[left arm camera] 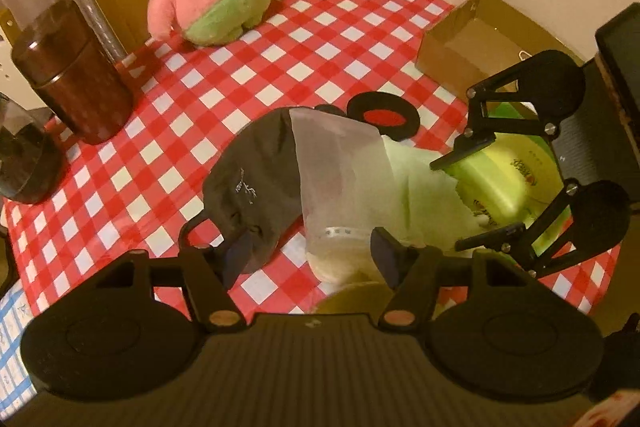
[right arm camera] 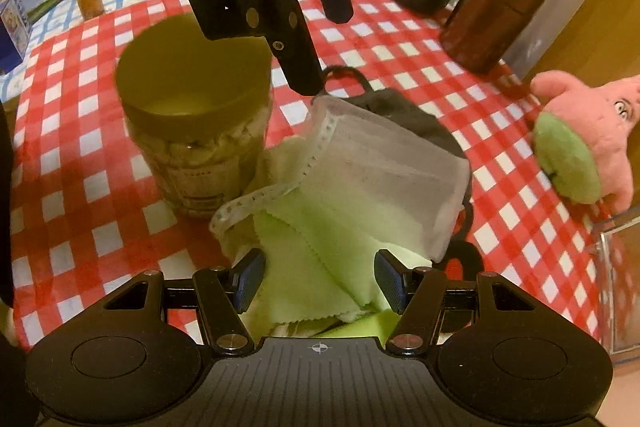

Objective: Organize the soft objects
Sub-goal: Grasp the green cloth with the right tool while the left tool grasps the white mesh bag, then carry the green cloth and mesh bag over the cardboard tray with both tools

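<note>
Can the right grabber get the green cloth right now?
Probably yes. The right gripper is open with the green cloth lying right between its fingers. A white mask overlaps the cloth's far part, but the near edge looks free.

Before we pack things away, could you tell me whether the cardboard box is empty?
Cannot tell fully: the cardboard box stands open-topped, its visible interior bare, but the right tool hides part.
</note>
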Tool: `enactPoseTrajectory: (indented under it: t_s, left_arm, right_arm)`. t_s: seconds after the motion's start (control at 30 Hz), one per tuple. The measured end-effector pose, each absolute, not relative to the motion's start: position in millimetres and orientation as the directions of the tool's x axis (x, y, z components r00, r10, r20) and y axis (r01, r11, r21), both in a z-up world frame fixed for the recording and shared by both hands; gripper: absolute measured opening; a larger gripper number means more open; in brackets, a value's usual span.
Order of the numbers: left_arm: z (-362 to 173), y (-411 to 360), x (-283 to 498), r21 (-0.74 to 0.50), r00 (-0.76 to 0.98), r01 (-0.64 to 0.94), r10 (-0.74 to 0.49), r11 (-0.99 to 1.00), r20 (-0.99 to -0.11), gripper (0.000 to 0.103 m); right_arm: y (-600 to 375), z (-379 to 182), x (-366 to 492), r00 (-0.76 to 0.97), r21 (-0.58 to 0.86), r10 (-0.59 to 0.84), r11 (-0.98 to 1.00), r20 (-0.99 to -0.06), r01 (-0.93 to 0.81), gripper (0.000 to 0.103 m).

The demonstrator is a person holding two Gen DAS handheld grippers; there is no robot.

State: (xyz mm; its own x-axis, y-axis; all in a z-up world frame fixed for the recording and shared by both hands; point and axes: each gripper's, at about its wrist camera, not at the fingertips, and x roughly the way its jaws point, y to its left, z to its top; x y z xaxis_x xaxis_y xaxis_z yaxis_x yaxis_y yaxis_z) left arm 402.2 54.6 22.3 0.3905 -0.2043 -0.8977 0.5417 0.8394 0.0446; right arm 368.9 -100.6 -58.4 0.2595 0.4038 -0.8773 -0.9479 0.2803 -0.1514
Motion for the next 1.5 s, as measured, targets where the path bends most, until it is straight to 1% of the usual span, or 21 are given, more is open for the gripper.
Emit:
enactPoseTrajectory:
  t_s: [0.3,0.33,0.37,0.43,0.47,0.5,0.53,0.6,0.73,0.83,0.93,1.1,1.2,1.23,1.27,1.33,1.37,1.4,1.43,1.5]
  left_arm:
    - [-3,57,429,-0.019,0.324,0.55,-0.234,0.835,-0.917,0.063]
    - [-6,56,431,-0.019,0.319,0.553,-0.232,0.833,-0.919,0.063]
    - [-9,55,433,-0.019,0.315,0.555,-0.231,0.832,-0.921,0.063]
    - [-13,54,436,-0.025,0.307,0.555,-0.232,0.831,-0.923,0.063]
    - [-15,54,438,-0.03,0.302,0.554,-0.234,0.832,-0.924,0.063]
    - [-17,54,440,-0.033,0.298,0.552,-0.234,0.833,-0.926,0.063]
    - [-19,54,442,-0.036,0.294,0.551,-0.235,0.834,-0.926,0.062]
    - [-23,53,446,-0.046,0.284,0.548,-0.237,0.835,-0.929,0.061]
    - [-29,48,451,-0.059,0.268,0.55,-0.243,0.833,-0.932,0.052]
    - [-32,43,455,-0.06,0.258,0.557,-0.241,0.828,-0.936,0.049]
    - [-36,38,458,-0.057,0.24,0.561,-0.227,0.826,-0.944,0.049]
    - [-45,35,467,-0.056,0.211,0.548,-0.203,0.835,-0.956,0.049]
    - [-50,37,472,-0.087,0.19,0.527,-0.217,0.845,-0.957,0.033]
    - [-51,37,473,-0.101,0.182,0.522,-0.226,0.847,-0.957,0.026]
    - [-52,37,474,-0.123,0.167,0.516,-0.24,0.848,-0.956,0.023]
    - [-55,36,474,-0.147,0.15,0.509,-0.255,0.848,-0.955,0.01]
    - [-55,36,474,-0.153,0.146,0.511,-0.261,0.846,-0.954,0.009]
    - [-55,35,474,-0.153,0.148,0.512,-0.262,0.845,-0.954,0.004]
    - [-54,35,473,-0.148,0.155,0.508,-0.259,0.848,-0.953,0.002]
    - [-49,35,471,-0.151,0.165,0.507,-0.268,0.849,-0.949,0.0]
  right_arm:
    - [-95,-71,393,0.203,-0.096,0.408,0.269,-0.89,-0.958,0.061]
    - [-95,-71,393,0.198,-0.088,0.41,0.271,-0.89,-0.958,0.058]
    - [-96,-71,393,0.19,-0.079,0.412,0.271,-0.891,-0.959,0.042]
    - [-97,-71,393,0.189,-0.076,0.413,0.274,-0.891,-0.959,0.021]
    - [-98,-70,392,0.196,-0.081,0.413,0.279,-0.89,-0.957,0.015]
    - [-100,-69,391,0.194,-0.077,0.416,0.281,-0.888,-0.957,0.011]
    - [-102,-68,391,0.192,-0.072,0.422,0.284,-0.886,-0.956,0.003]
    - [-106,-65,388,0.199,-0.072,0.432,0.292,-0.88,-0.954,0.002]
    - [-118,-52,384,0.232,-0.077,0.465,0.329,-0.854,-0.941,0.002]
    - [-128,-41,384,0.275,-0.083,0.483,0.381,-0.831,-0.921,0.002]
    - [-138,-30,383,0.327,-0.088,0.493,0.445,-0.806,-0.891,0.002]
    - [-146,-23,382,0.369,-0.09,0.498,0.497,-0.785,-0.863,0.002]
    - [-150,-21,381,0.389,-0.093,0.495,0.52,-0.777,-0.849,0.002]
    - [-152,-21,382,0.393,-0.093,0.495,0.526,-0.775,-0.846,0.002]
    - [-153,-21,382,0.398,-0.093,0.495,0.532,-0.773,-0.841,0.002]
    - [-156,-20,382,0.412,-0.096,0.493,0.546,-0.766,-0.832,0.002]
    - [-157,-20,383,0.417,-0.095,0.493,0.554,-0.764,-0.827,0.002]
    - [-159,-19,382,0.425,-0.096,0.492,0.561,-0.76,-0.822,0.002]
    - [-160,-17,382,0.435,-0.099,0.489,0.571,-0.756,-0.815,0.002]
    - [-163,-12,382,0.455,-0.101,0.483,0.595,-0.748,-0.798,0.002]
